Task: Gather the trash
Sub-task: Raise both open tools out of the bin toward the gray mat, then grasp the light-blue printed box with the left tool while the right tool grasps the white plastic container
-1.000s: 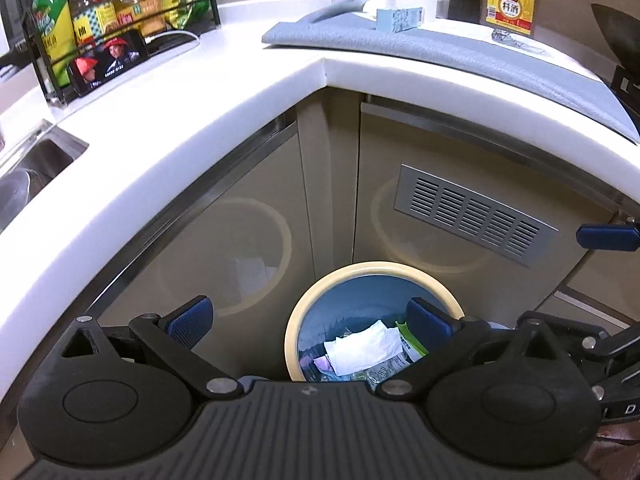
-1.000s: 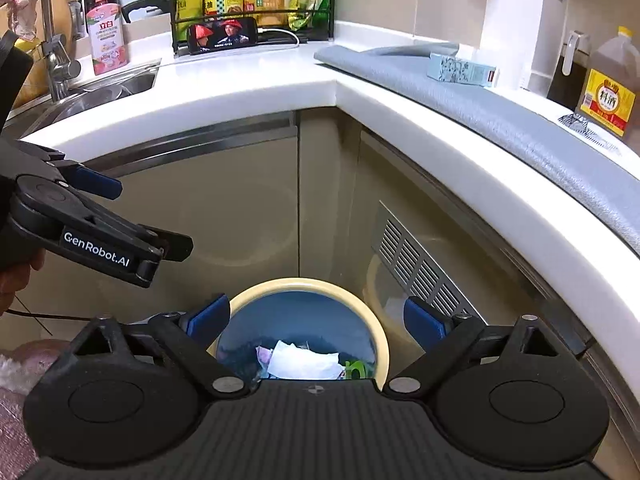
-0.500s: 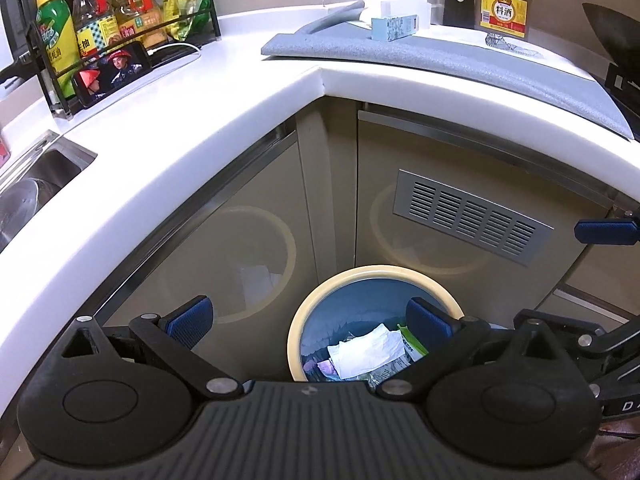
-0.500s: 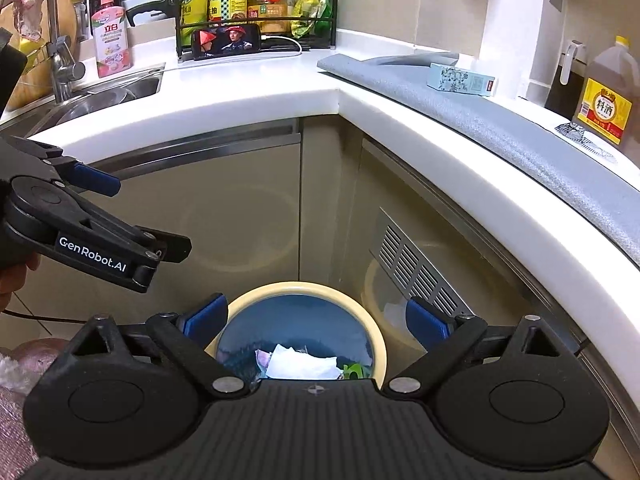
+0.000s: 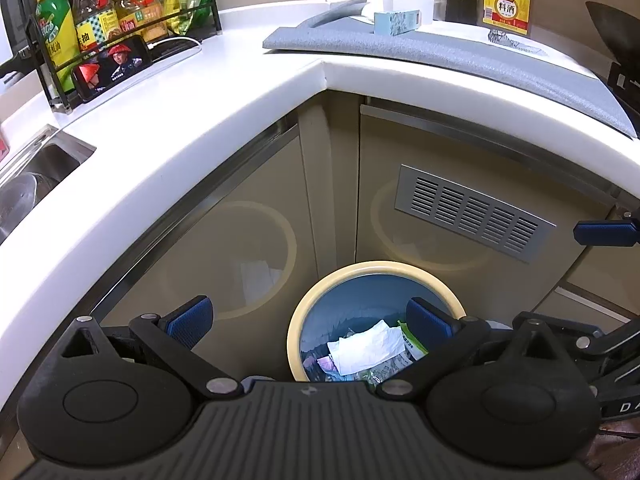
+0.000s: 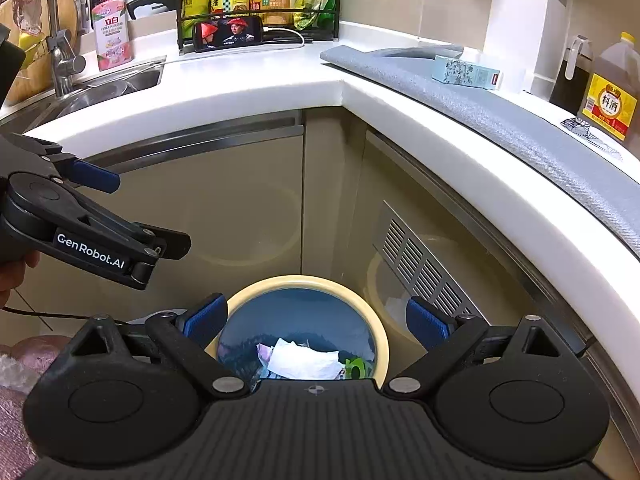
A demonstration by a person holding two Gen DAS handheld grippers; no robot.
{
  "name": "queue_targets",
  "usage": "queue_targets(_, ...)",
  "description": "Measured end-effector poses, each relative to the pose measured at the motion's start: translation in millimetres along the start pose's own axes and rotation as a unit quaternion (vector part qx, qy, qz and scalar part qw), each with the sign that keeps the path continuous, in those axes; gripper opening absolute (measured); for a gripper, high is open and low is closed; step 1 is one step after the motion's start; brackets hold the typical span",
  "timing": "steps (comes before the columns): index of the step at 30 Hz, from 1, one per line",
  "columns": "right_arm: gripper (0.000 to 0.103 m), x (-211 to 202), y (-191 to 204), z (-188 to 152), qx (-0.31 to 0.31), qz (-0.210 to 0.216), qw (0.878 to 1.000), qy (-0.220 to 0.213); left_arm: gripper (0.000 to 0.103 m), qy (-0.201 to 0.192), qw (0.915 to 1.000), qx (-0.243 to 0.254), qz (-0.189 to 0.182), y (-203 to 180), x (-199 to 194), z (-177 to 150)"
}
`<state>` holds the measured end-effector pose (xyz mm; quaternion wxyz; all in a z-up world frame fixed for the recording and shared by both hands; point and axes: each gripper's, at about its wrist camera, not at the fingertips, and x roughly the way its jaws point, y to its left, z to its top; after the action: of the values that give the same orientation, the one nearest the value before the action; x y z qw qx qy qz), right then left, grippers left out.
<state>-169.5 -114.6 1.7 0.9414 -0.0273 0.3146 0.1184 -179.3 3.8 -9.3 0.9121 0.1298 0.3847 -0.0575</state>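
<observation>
You're hanging both grippers over the bin (image 5: pixel 376 268) right now, and both are spread wide with nothing between the pads. In the left wrist view the left gripper (image 5: pixel 308 318) is sitting low in the frame with the bin just past its right finger; in the right wrist view the right gripper (image 6: pixel 316 316) is framing the bin almost dead centre at the bottom. The trash (image 5: pixel 366 346) is already lying inside: white paper on top, a green wrapper beside it, a pinkish scrap underneath.

So I'd say you're sitting between drops, not mid-grab. The next move is probably going up to the counter (image 5: pixel 192 120) and finding whatever's left, maybe that small blue box (image 6: pixel 466 72) on the grey mat (image 6: pixel 500 120) at upper right, if it counts as trash at all. Can't tell from here.

View differences: the right camera is catching the left gripper side-on at the left edge, plus a faucet (image 6: pixel 56 44) and soap bottle (image 6: pixel 110 24) upper left. The left camera is only getting one blue pad of the right gripper at the right edge, and just a corner of the sink (image 5: pixel 44 168).
</observation>
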Motion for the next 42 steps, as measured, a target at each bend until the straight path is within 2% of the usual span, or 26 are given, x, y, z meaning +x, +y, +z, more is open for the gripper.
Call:
queue_targets(10,0.097,2,-5,-1,0.011,-0.004,1.0,-0.001,0.103,-0.009,0.9998,0.017,0.006,-4,0,6)
queue_targets(19,0.097,0,-17,2,0.028,-0.013,0.999,-0.01,0.103,-0.022,0.9996,0.015,-0.007,-6,-3,27)
queue_targets(31,0.097,-19,-43,28,0.036,-0.043,0.996,-0.065,0.103,-0.091,0.9946,0.047,0.014,-17,-12,80)
queue_targets(42,0.097,-33,-73,50,0.051,-0.073,0.99,-0.113,0.103,-0.119,0.9894,0.083,0.006,-36,-5,121)
